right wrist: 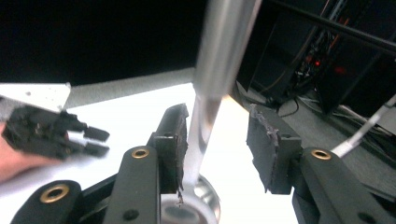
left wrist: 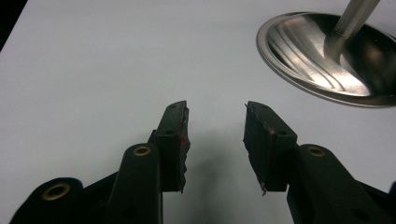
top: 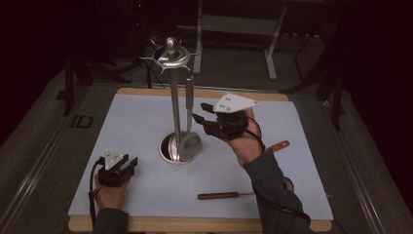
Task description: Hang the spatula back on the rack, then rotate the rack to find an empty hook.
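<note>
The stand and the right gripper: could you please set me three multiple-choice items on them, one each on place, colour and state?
1. Where is the stand?
A. At the mat's left edge
B. Near the mat's middle
C. On the floor

2. What colour is the mat?
A. Red
B. Black
C. Whitish

3. How is the right gripper?
A. Open
B. Shut on nothing
C. Shut on a cup

Answers:
1. B, its round base sits mid-mat in the high view.
2. C, the mat looks pale in every view.
3. A, a wide gap between the jaws shows in the right gripper view.
</note>
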`<state>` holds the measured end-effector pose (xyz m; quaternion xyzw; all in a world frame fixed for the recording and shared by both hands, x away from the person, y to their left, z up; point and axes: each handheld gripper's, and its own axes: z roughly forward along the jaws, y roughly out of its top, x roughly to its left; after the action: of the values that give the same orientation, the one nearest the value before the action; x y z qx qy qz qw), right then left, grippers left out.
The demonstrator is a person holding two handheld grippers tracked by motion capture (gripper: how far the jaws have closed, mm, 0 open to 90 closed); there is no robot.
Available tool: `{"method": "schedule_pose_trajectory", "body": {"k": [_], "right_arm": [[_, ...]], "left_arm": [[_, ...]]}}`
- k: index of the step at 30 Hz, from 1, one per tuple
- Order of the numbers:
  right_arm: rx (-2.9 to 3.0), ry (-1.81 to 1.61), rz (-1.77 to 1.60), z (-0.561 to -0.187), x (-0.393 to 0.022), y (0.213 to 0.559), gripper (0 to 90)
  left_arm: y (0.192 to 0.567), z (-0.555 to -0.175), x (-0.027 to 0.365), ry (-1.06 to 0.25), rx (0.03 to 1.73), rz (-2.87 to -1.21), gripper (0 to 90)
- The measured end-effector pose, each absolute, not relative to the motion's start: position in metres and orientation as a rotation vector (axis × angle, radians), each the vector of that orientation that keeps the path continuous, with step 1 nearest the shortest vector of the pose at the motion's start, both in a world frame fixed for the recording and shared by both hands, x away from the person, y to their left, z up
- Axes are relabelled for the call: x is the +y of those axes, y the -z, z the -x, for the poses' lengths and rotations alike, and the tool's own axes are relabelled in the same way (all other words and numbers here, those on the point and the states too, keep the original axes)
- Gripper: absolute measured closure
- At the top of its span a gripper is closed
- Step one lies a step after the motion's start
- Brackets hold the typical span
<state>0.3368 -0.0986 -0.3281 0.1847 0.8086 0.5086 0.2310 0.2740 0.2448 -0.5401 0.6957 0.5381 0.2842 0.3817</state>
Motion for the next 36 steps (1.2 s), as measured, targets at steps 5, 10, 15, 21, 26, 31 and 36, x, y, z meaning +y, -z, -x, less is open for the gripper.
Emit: {"method": "schedule_pose_trajectory", "body": {"k": [5, 10, 15, 21, 26, 31, 36], "right_arm": [[2.285, -1.313, -0.525, -0.340, -0.113, 0.339, 57.6], [2.314, -1.276, -0.560, -0.342, -0.124, 0.349, 57.2], [2.353, -1.207, -0.604, -0.345, -0.138, 0.367, 56.5], [2.361, -1.176, -0.694, -0.345, -0.163, 0.383, 55.4], [2.368, -1.107, -0.742, -0.342, -0.179, 0.397, 54.4], [2.361, -1.062, -0.850, -0.334, -0.209, 0.420, 53.2], [2.353, -1.031, -0.926, -0.330, -0.227, 0.432, 52.8]], "left_arm": [[0.540, -0.274, 0.245, -0.724, 1.374, -1.774, 60.0], [0.540, -0.274, 0.244, -0.726, 1.372, -1.775, 60.0], [0.540, -0.273, 0.244, -0.734, 1.371, -1.777, 60.2], [0.539, -0.272, 0.244, -0.747, 1.364, -1.760, 63.9], [0.532, -0.264, 0.245, -0.732, 1.325, -1.678, 77.4], [0.509, -0.255, 0.230, -0.755, 1.195, -1.666, 89.7], [0.485, -0.251, 0.218, -0.747, 1.103, -1.615, 89.9]]}}
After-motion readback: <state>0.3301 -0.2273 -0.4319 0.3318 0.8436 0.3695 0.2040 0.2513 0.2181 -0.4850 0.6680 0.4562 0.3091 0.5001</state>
